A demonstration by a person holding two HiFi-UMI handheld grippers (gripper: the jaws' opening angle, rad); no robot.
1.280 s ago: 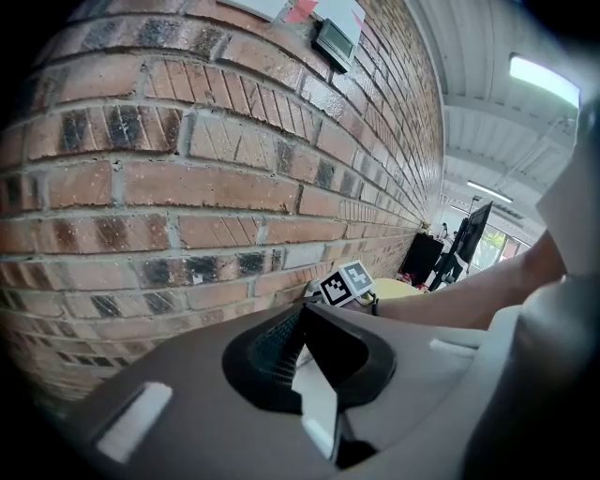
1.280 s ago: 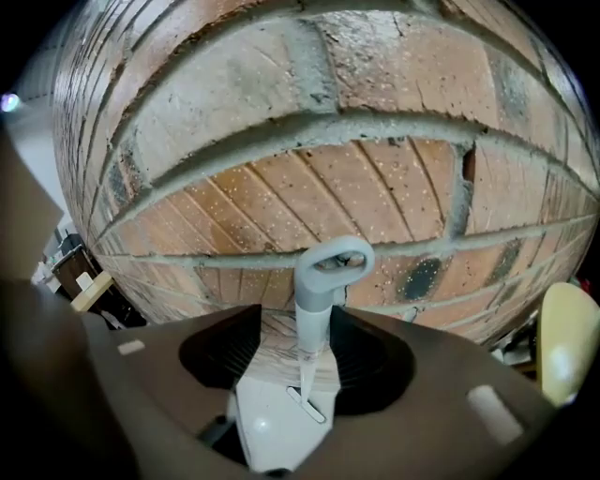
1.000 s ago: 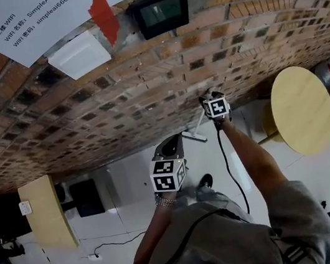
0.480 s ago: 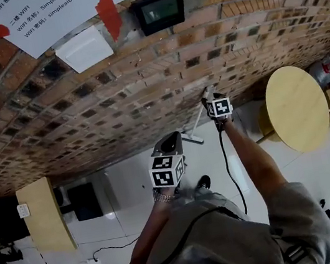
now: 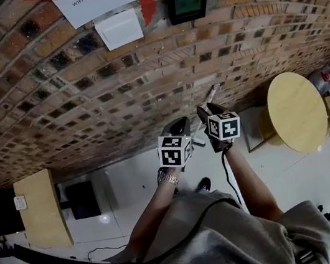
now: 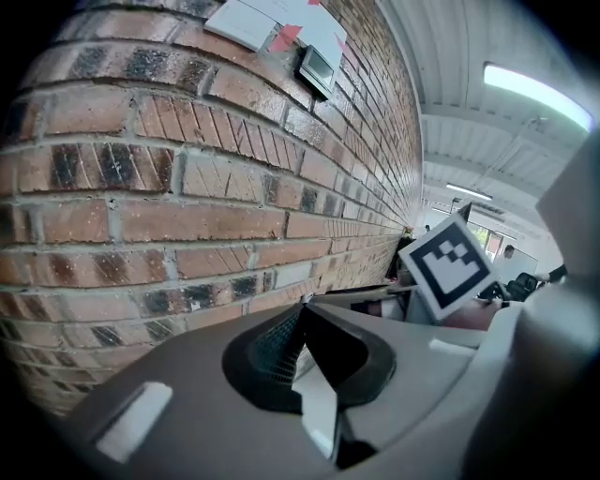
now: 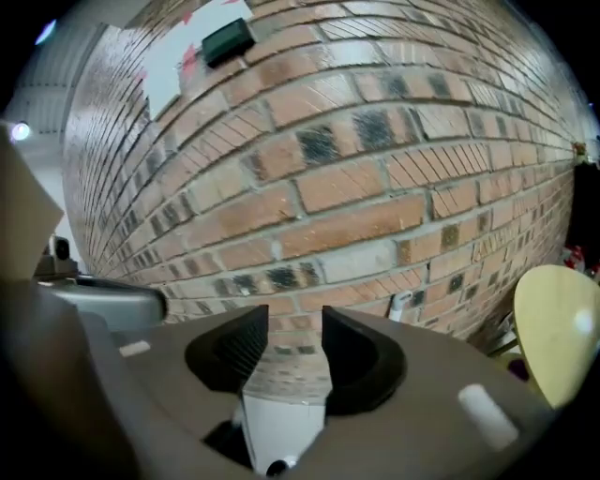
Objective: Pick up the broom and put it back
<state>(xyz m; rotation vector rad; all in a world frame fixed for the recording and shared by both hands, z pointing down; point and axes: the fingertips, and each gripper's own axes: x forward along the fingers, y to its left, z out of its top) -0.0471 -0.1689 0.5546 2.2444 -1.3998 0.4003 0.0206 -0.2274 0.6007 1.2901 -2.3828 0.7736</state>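
Observation:
The broom (image 5: pixel 211 95) is a thin pale stick that leans against the brick wall (image 5: pixel 96 102), its lower end running down between my two grippers. In the right gripper view a white tip (image 7: pixel 401 302) by the wall may be its handle end. My right gripper (image 5: pixel 204 113) hangs just in front of the stick, apart from it. Its jaws are closing, with only bricks showing between them (image 7: pixel 292 349). My left gripper (image 5: pixel 181 125) is beside it to the left, also facing the wall. Its pads meet at the tips (image 6: pixel 300 314) and hold nothing.
A round wooden table (image 5: pixel 297 111) stands to the right by the wall, also seen in the right gripper view (image 7: pixel 562 328). A wooden cabinet (image 5: pixel 38 210) and a black box (image 5: pixel 81 198) are at the left. On the wall hang a black display (image 5: pixel 188 5) and a white box (image 5: pixel 119 28).
My right gripper has come up and back from the broom by the wall and now sits level with the left one. The broom still leans there. The left gripper has barely moved.

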